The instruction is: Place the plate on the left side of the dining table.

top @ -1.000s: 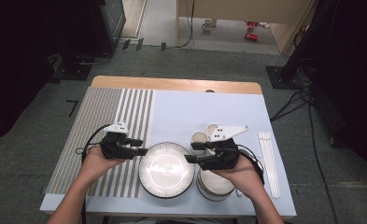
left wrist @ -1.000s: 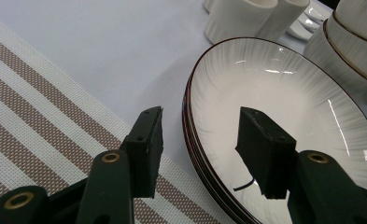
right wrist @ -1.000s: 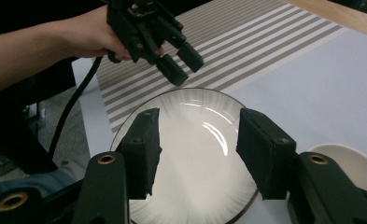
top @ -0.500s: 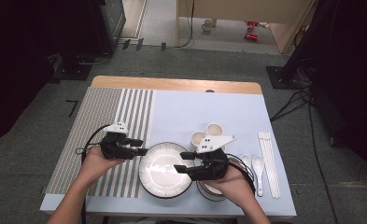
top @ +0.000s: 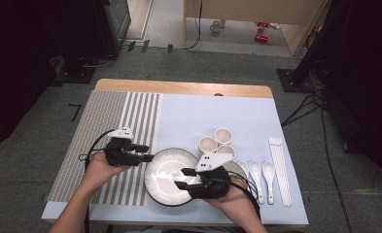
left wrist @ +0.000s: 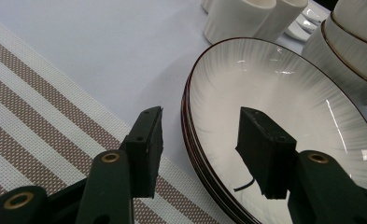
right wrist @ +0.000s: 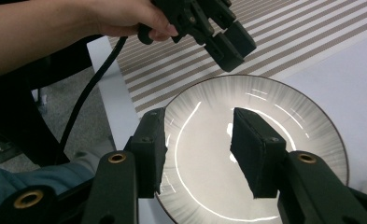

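Three white cups (top: 217, 142) clustered behind my work, two white spoons (top: 262, 173) to my right, white chopsticks (top: 279, 167) beyond them, striped placemat (top: 106, 131) at my left, red cans (top: 262, 31) on floor.

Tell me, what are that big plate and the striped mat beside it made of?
The plate looks like glazed ceramic: white, glossy, with bright reflections, fine radiating lines and a thin dark rim; porcelain or stoneware, I cannot tell which. The striped mat looks like woven vinyl or fabric mesh: a matte, grid-like weave shows in its brown and white stripes.
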The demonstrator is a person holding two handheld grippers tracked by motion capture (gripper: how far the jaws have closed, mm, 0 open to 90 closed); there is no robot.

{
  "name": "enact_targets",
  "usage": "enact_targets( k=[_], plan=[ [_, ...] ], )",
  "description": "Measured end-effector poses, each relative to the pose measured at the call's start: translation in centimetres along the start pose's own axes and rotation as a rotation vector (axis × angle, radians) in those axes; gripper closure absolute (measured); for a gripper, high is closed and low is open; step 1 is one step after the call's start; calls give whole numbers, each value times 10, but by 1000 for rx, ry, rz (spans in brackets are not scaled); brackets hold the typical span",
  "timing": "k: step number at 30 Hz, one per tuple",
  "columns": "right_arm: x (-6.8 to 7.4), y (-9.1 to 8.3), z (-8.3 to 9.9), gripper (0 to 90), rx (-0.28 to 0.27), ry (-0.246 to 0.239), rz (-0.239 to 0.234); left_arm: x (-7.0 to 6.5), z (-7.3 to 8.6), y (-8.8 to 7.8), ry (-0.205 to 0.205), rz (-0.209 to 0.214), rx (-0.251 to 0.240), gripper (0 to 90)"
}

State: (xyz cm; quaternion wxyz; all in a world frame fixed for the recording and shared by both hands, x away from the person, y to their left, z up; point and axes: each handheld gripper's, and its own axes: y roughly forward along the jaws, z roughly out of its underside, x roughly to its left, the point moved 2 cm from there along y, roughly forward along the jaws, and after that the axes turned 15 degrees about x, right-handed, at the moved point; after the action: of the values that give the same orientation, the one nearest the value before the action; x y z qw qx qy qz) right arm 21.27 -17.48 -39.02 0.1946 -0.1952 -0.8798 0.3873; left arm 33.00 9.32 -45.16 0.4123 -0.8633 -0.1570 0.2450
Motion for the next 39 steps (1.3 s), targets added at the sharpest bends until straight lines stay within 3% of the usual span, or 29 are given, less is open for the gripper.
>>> enact_targets(
  k=[26, 31, 39],
  plan=[
    [28, 13, 24, 603, -4, 27, 51, 0, -2, 4, -3, 0, -4, 516],
    [34, 16, 28, 632, 1, 20, 52, 1, -3, 4, -3, 1, -4, 518],
    [36, 23, 36, 704, -12, 56, 64, 1, -3, 4, -2, 3, -5, 523]
  ],
)
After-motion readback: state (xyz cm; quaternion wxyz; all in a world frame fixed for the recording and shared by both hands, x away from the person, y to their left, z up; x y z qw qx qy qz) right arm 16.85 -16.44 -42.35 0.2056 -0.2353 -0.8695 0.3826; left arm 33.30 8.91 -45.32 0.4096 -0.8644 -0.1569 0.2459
